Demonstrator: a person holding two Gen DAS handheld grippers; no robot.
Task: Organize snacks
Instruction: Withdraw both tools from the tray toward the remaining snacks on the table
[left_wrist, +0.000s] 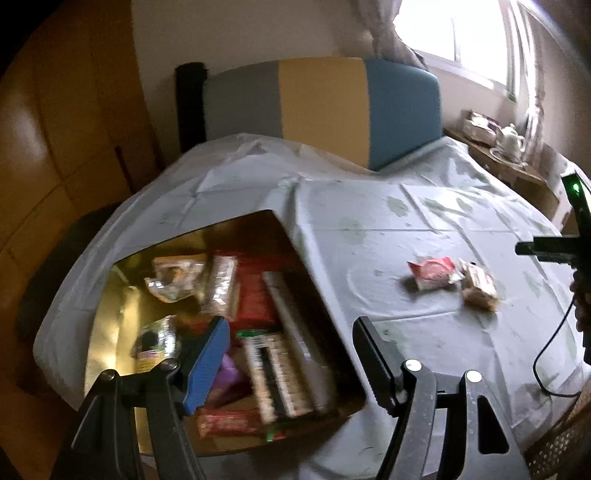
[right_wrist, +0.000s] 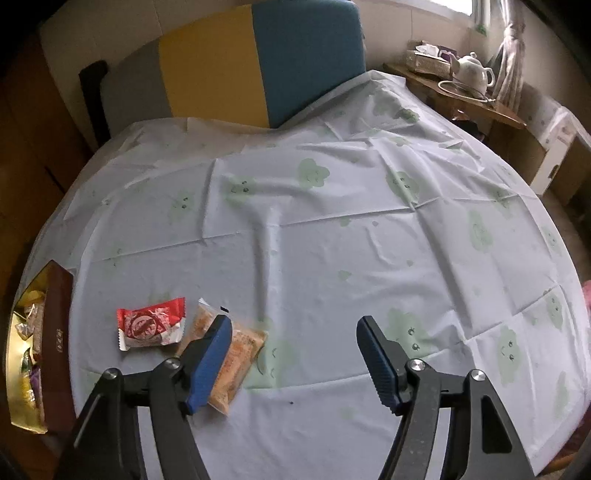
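Observation:
A gold-lined box (left_wrist: 110, 332) with a dark red wall lies on the table and holds several snack packets. My left gripper (left_wrist: 291, 332) hangs open and empty over its right half. A red-and-white snack packet (left_wrist: 430, 272) and an orange-beige packet (left_wrist: 478, 286) lie on the cloth to the right of the box. In the right wrist view my right gripper (right_wrist: 295, 332) is open and empty; its left finger (right_wrist: 208, 363) overlaps the orange-beige packet (right_wrist: 240, 360), with the red packet (right_wrist: 149, 325) just left. The box (right_wrist: 55, 343) shows at the left edge.
The table wears a white cloth with green flower prints (right_wrist: 332, 221). A chair with a grey, yellow and blue back (right_wrist: 240, 62) stands at the far side. A side shelf with a white teapot (right_wrist: 474, 72) is at the back right. A black cable (left_wrist: 550, 362) lies at the right.

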